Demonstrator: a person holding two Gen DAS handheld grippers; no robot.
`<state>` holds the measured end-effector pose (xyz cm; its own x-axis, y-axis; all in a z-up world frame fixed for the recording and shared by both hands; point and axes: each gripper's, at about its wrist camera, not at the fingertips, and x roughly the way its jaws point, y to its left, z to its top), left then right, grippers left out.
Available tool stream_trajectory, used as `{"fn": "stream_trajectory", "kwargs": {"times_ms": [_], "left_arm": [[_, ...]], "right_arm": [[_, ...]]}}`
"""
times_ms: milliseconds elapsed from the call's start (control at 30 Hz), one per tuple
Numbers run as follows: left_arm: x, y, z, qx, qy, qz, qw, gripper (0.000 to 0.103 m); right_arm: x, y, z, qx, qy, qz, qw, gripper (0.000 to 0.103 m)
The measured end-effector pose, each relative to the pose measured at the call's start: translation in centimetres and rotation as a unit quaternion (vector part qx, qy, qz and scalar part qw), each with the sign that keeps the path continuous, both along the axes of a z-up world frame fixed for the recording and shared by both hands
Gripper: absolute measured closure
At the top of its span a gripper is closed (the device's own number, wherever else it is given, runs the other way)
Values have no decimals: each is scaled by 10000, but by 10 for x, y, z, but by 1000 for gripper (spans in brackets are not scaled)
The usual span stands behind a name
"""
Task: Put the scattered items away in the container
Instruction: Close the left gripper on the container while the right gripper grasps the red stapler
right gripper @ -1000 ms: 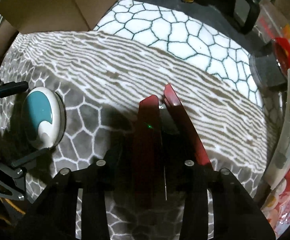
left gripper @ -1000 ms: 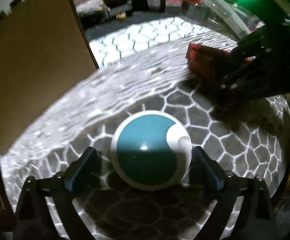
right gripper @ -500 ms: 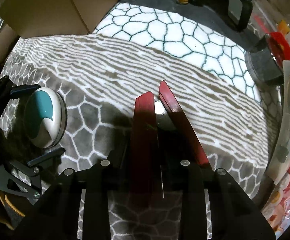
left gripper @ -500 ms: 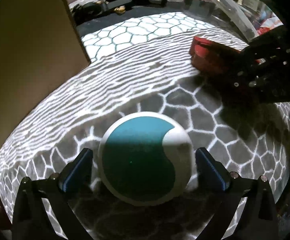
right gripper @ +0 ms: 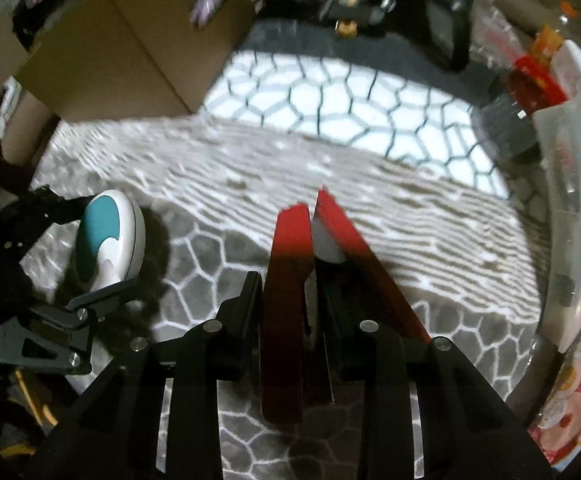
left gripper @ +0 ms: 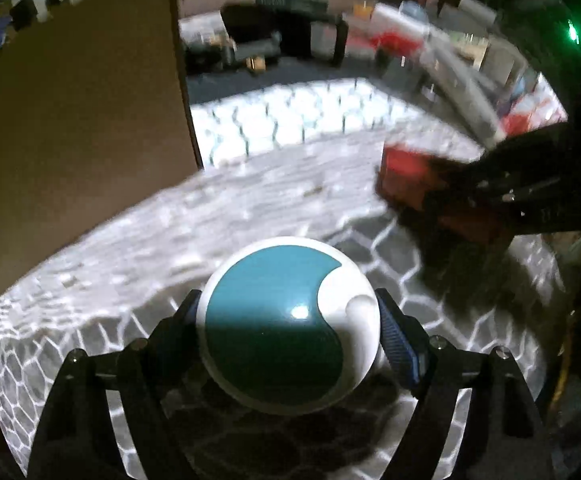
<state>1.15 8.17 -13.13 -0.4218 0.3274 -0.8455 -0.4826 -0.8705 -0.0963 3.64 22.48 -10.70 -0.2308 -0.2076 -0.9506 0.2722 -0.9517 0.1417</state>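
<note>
My left gripper (left gripper: 288,316) is shut on a round white and teal disc (left gripper: 286,324) and holds it above the patterned rug (left gripper: 250,208). The disc also shows in the right wrist view (right gripper: 110,240), raised off the rug with a shadow behind it. My right gripper (right gripper: 290,292) is shut on a red folded case (right gripper: 290,288) with something white inside it; in the left wrist view the case (left gripper: 410,184) is at the right, blurred. A brown cardboard box (left gripper: 70,140) stands at the left, also in the right wrist view (right gripper: 130,40).
The rug (right gripper: 370,112) has a pale honeycomb part at the back. Dark gear and a black frame (right gripper: 442,4) lie behind it. Clear plastic bins (right gripper: 570,160) and red packages (right gripper: 530,80) stand along the right edge.
My left gripper has closed on the disc and lifted it off the rug. My right gripper has raised the red case. Both views are blurred with movement.
</note>
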Motion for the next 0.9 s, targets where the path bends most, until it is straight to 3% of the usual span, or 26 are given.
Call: {"fn": "stream_trajectory", "kwargs": {"times_ms": [67, 100, 133, 233, 367, 400, 433, 500, 600, 667, 700, 733, 833, 900], "left_arm": [[2, -4, 14, 95, 319, 37, 9994, 21], [2, -6, 20, 134, 433, 70, 9989, 21], [2, -8, 23, 163, 507, 90, 9985, 21], [-1, -10, 25, 179, 476, 95, 9987, 21], [-4, -12, 18, 173, 258, 122, 9994, 21], [-4, -12, 19, 165, 255, 108, 9995, 21], [-4, -11, 19, 129, 272, 89, 9995, 21], [-4, -9, 19, 28, 311, 85, 9995, 21], [-5, -10, 17, -45, 252, 106, 9996, 21], [-7, -11, 16, -50, 194, 126, 9997, 21], [-7, -12, 16, -53, 196, 136, 9997, 21], [-8, -13, 17, -53, 204, 144, 9997, 21], [-8, -14, 19, -36, 223, 159, 9996, 21], [-8, -15, 20, -30, 236, 165, 9996, 21]], "right_arm": [[4, 9, 13, -162, 199, -100, 9996, 77], [-2, 17, 16, -281, 280, -151, 9991, 84], [-8, 25, 19, -403, 357, -201, 9983, 100], [-26, 23, 11, -748, 212, -129, 9969, 102], [-27, 29, 0, -475, -24, -123, 9988, 101], [-27, 31, -1, -516, -73, -134, 9986, 97], [-26, 35, 0, -495, -86, -77, 9987, 84], [-26, 41, 1, -325, -20, 35, 9995, 69], [-26, 42, -4, 76, 110, 221, 9997, 66], [-25, 29, -15, 292, 9, 524, 9982, 48], [-23, 19, -21, 431, -34, 740, 9963, 25], [-21, 9, -27, 569, -77, 955, 9938, 14], [-17, -17, -43, 1093, -156, 1555, 9816, 12], [-22, -27, -58, 1177, -443, 1675, 9778, 12]]}}
